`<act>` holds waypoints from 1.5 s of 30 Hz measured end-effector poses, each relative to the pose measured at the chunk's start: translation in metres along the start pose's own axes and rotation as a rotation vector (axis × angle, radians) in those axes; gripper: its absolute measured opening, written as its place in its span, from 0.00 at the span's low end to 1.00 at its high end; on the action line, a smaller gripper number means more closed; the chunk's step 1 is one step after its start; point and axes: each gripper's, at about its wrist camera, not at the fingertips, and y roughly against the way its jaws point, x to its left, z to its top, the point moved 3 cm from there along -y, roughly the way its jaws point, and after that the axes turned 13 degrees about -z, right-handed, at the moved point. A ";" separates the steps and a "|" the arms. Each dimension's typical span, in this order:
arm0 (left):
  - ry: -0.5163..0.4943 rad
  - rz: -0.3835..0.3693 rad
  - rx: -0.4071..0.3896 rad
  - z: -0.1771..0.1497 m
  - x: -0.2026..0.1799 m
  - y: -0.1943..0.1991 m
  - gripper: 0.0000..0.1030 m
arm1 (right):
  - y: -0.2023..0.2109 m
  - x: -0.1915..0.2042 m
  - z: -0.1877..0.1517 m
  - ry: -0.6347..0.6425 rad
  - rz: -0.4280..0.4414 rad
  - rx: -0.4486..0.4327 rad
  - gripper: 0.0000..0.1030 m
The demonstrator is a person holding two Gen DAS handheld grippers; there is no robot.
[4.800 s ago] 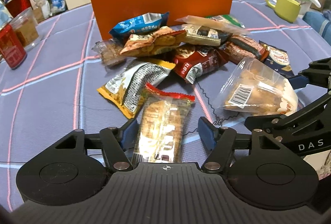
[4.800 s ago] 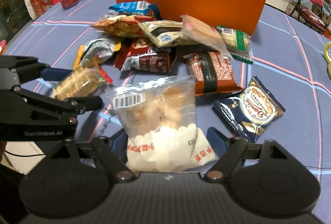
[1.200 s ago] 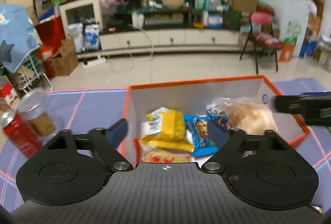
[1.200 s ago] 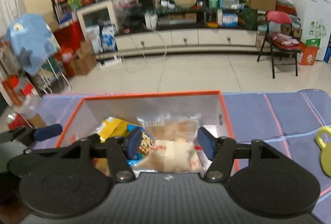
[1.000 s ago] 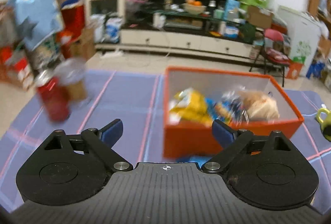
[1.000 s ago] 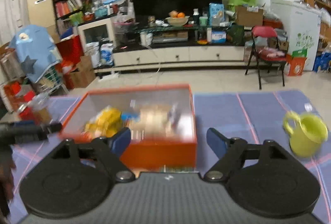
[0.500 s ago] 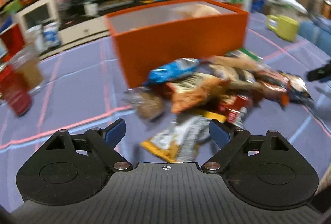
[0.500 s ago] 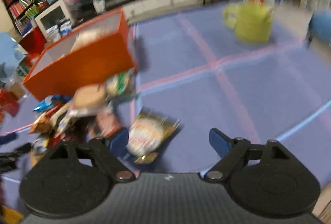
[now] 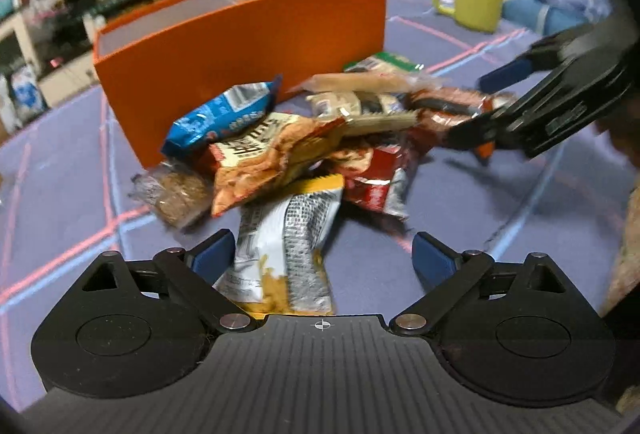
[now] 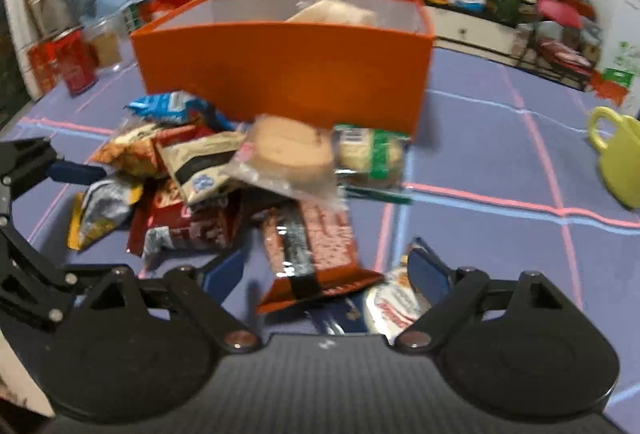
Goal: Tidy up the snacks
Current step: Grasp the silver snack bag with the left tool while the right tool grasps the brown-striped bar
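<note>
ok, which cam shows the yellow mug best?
Left wrist: the yellow mug shows whole, handle included, behind the orange box. In the right wrist view the mug sits at the right edge, partly cut off.

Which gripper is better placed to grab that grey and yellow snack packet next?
Left. The left gripper, jaws opening, already straddles the grey and yellow packet; the right gripper sits over the red-orange packet.

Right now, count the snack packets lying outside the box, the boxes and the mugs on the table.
snack packets outside the box: 10
orange box: 1
yellow-green mug: 1
Total: 12
</note>
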 end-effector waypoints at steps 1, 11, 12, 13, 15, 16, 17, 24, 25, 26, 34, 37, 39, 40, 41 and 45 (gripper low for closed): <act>0.025 -0.006 -0.002 0.002 0.002 0.000 0.72 | -0.003 0.001 0.001 0.017 -0.006 -0.005 0.86; 0.188 0.092 -0.006 0.007 0.024 -0.001 0.57 | -0.015 0.003 0.000 0.020 0.013 0.034 0.72; 0.190 0.109 -0.005 0.007 0.025 -0.002 0.55 | -0.015 0.003 0.000 0.018 0.014 0.033 0.71; 0.189 0.123 -0.001 0.008 0.025 -0.003 0.55 | -0.015 0.004 0.000 0.017 0.014 0.034 0.71; 0.184 0.135 0.008 0.009 0.022 -0.005 0.55 | -0.014 0.004 0.000 0.014 0.017 0.041 0.69; 0.184 0.134 0.008 0.009 0.021 -0.006 0.55 | -0.014 0.004 0.000 0.013 0.016 0.045 0.69; 0.180 0.135 0.010 0.010 0.019 -0.008 0.55 | -0.014 0.005 0.000 0.012 0.015 0.047 0.69; 0.193 0.160 0.006 0.011 0.015 -0.011 0.53 | -0.012 0.008 0.001 0.008 0.001 0.062 0.63; 0.198 0.163 0.006 0.011 0.014 -0.011 0.50 | -0.011 0.009 0.001 0.006 -0.002 0.066 0.61; 0.204 0.169 0.007 0.012 0.013 -0.011 0.48 | -0.011 0.009 0.001 0.003 -0.005 0.070 0.60; 0.271 0.234 -0.007 0.013 0.005 -0.012 0.31 | -0.007 0.015 0.000 -0.057 -0.063 0.110 0.59; 0.285 0.254 -0.014 0.015 0.003 -0.013 0.23 | -0.006 0.016 0.000 -0.071 -0.076 0.115 0.59; 0.289 0.259 -0.014 0.016 0.000 -0.015 0.18 | -0.006 0.016 0.000 -0.073 -0.077 0.116 0.59; 0.293 0.262 -0.015 0.017 0.000 -0.015 0.16 | -0.006 0.015 0.000 -0.073 -0.075 0.117 0.59; 0.301 0.262 -0.015 0.016 0.000 -0.014 0.15 | -0.006 0.015 0.000 -0.073 -0.074 0.118 0.57; 0.318 0.252 -0.016 0.016 0.003 -0.011 0.12 | -0.003 0.015 0.000 -0.076 -0.059 0.117 0.49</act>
